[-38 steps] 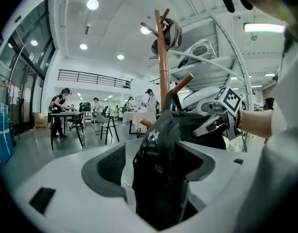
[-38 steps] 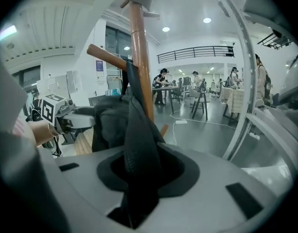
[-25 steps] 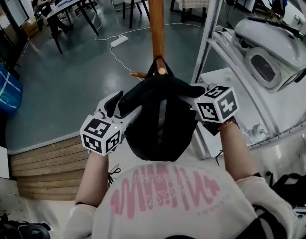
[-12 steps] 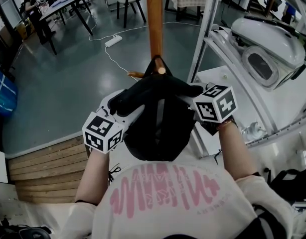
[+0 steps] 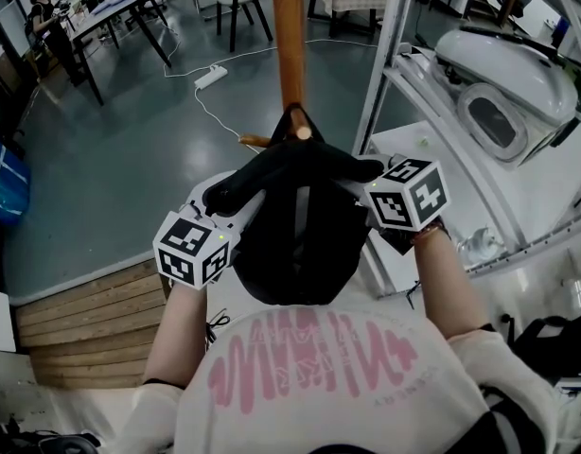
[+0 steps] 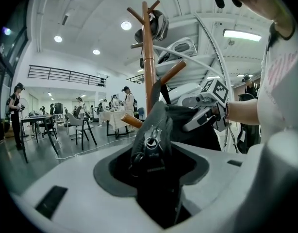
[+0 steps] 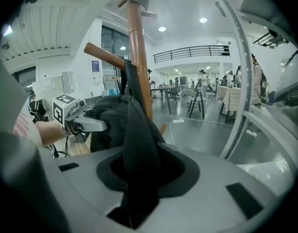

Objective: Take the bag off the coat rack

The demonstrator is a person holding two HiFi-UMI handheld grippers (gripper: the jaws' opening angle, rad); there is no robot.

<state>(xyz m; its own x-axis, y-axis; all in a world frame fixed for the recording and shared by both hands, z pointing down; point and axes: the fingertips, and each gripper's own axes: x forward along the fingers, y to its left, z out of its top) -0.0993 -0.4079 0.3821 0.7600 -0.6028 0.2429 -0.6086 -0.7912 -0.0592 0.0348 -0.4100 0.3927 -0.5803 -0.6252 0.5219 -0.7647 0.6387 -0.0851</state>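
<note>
A black bag (image 5: 295,244) hangs by its strap from a peg (image 5: 300,132) of the wooden coat rack (image 5: 290,45). My left gripper (image 5: 224,201) is at the bag's left top edge. Its jaws have just been closing, and the zipper edge (image 6: 151,142) now fills the gap between them. On the bag's right top edge, my right gripper (image 5: 359,180) is shut on a fold of the black fabric (image 7: 134,144). Both sets of fingertips are buried in the bag. Each gripper view shows the other gripper across the bag: the right one (image 6: 202,115) and the left one (image 7: 86,123).
A white metal post (image 5: 385,55) of a frame stands right of the rack, with a white rounded machine (image 5: 508,83) behind it. A power strip and cable (image 5: 212,77) lie on the grey floor. Tables, chairs and people stand at the far left. A wooden step (image 5: 92,310) lies below left.
The left gripper's jaws have come together onto the bag's left edge; its white finger stood apart from the fabric a second ago. The right gripper has kept its hold and place.
</note>
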